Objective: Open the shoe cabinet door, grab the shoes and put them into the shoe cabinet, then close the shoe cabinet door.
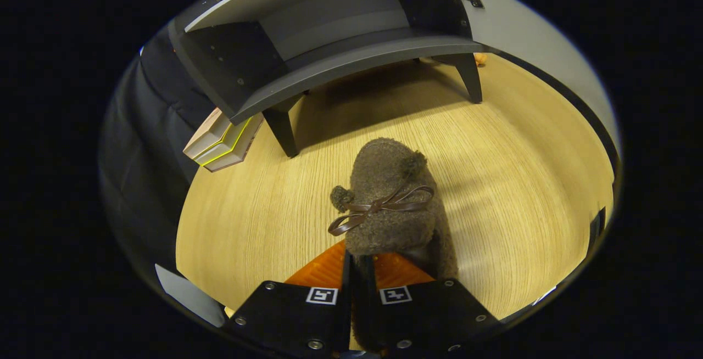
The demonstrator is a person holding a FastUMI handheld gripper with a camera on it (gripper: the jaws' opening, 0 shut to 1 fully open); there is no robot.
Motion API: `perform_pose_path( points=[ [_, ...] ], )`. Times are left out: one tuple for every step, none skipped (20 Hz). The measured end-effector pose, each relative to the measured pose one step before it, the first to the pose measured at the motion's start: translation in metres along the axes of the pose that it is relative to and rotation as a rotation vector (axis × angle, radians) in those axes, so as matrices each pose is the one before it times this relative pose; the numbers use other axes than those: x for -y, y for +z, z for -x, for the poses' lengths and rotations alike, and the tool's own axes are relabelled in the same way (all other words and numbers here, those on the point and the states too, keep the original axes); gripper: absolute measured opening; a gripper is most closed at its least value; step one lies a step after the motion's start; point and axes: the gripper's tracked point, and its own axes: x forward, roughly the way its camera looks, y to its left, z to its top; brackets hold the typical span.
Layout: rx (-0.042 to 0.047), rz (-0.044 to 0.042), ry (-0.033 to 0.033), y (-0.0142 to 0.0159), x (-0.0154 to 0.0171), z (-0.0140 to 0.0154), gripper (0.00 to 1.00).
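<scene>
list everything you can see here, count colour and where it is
slipper: 1, fuzzy brown with a brown bow, its rear edge pinched between the fingers, toe pointing toward the cabinet
shoe cabinet: 1, dark grey, beyond the slipper, standing on legs, inside shelf bare
cabinet door: 1, pale grey, swung open at the cabinet's right side
boxes: a small stack, light coloured, on the floor by the cabinet's left front leg
floor: 1, light wood grain, under everything
small orange thing: 1, behind the cabinet's right leg, too small to identify
gripper: 1, fingers closed on the slipper
</scene>
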Motion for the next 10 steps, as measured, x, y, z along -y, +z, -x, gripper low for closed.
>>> perform_pose_path(
  points=[
    [0.00406, 0.01492, 0.00237, -0.00039, 0.00049, 0.00037, 0.10],
    [0.00587, 0.01681, 0.00268, -0.00007, -0.00022, -0.00099, 0.09],
    [0.00728, 0.01351, -0.00173, 0.00120, 0.00010, 0.00060, 0.07],
    [0.00635, 0.00875, -0.00438, -0.00062, -0.00010, -0.00027, 0.06],
    [0.00959, 0.00955, -0.00290, 0.00052, -0.00012, 0.00051, 0.05],
    [0.00967, 0.01448, -0.00260, 0.00159, 0.00044, 0.00104, 0.04],
    [0.01424, 0.02551, -0.00274, 0.00183, 0.00048, 0.00282, 0.04],
    [0.00208, 0.01960, -0.00522, 0.00085, 0.00013, 0.00444, 0.04],
    [0.01558, 0.01671, -0.00623, 0.00245, 0.00087, 0.00686, 0.04],
    [0.01217, 0.01841, -0.00141, 0.00316, 0.00122, 0.00210, 0.04]
  ],
)
